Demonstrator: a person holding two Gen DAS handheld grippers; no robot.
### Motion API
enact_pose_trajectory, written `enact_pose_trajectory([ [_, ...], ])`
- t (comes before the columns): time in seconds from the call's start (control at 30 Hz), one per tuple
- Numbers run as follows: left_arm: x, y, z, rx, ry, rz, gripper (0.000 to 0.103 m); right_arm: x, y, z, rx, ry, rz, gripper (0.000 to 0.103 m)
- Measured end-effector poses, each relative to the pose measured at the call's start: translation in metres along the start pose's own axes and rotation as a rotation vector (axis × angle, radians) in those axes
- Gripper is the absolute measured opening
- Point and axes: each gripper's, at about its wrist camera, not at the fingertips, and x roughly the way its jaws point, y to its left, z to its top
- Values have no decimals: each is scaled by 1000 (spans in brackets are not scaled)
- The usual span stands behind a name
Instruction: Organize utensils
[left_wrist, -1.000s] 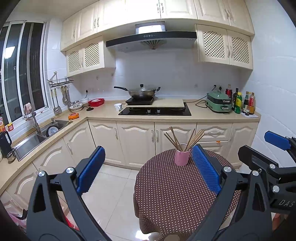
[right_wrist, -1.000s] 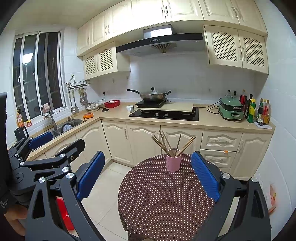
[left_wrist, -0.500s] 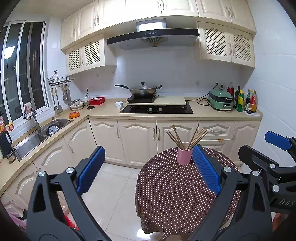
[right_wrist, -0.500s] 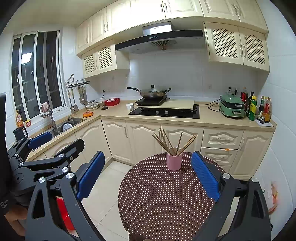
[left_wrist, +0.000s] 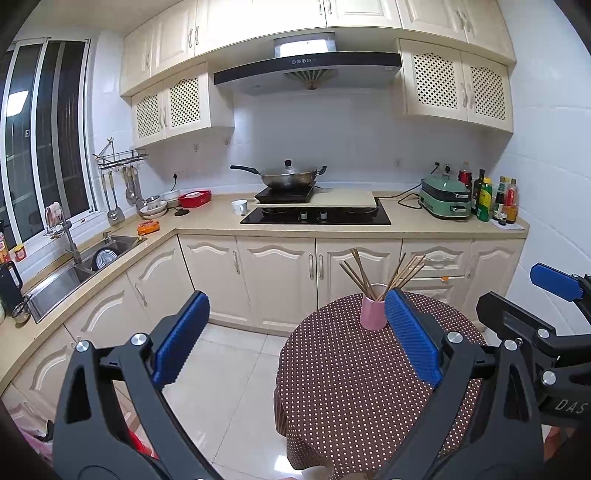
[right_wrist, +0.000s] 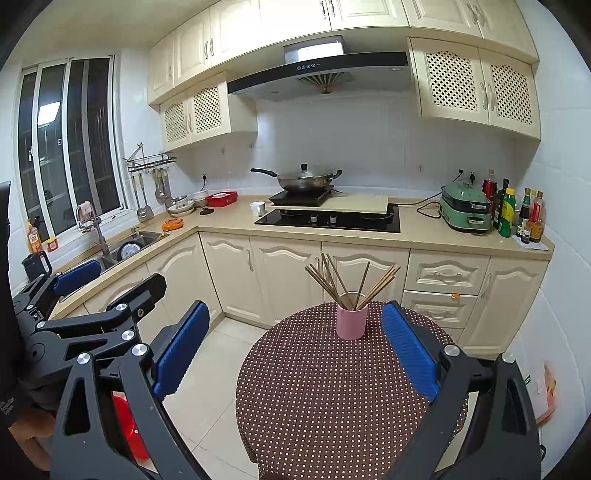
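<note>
Both grippers hang in the air short of the round table (right_wrist: 332, 406), and neither has hold of anything. The left gripper (left_wrist: 295, 339) stands with its blue pads spread wide; the pink cup (left_wrist: 373, 311) of chopsticks (left_wrist: 384, 271) sits ahead of it on the far part of the table, showing just beside the inner edge of the right-hand pad and partly cut off by it. From the right wrist view, the right gripper (right_wrist: 295, 345) is spread just as wide and empty, and the pink cup (right_wrist: 351, 320) sits ahead between its two pads, nearer the right-hand one, well clear of both. The chopsticks (right_wrist: 347, 280) fan out of the cup, some leaning left, some right. Each gripper shows at the edge of the other's view, side by side.

The table wears a brown cloth with pale dots, and the cup is the only thing on it. Behind runs a cream kitchen: a counter (left_wrist: 406, 227) with a black hob, a lidded wok (left_wrist: 290, 176) on a burner, a green cooker (left_wrist: 445, 197) and bottles at the right, a sink (left_wrist: 74, 273) under the window at the left. The floor is pale tile.

Against half a second ago, the cup sits a touch lower in both views, and the room has slid down with it; the pads' spread is unchanged.
</note>
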Motion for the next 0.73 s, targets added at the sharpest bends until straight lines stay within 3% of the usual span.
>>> enact_pose_trajectory([
  [0.5,45,20,10,14,16,-22,94,41,12,10,23,20,-33,91],
  [0.73,79,33,9,27,65,-56,94,67,22,9,48,48,-53,91],
])
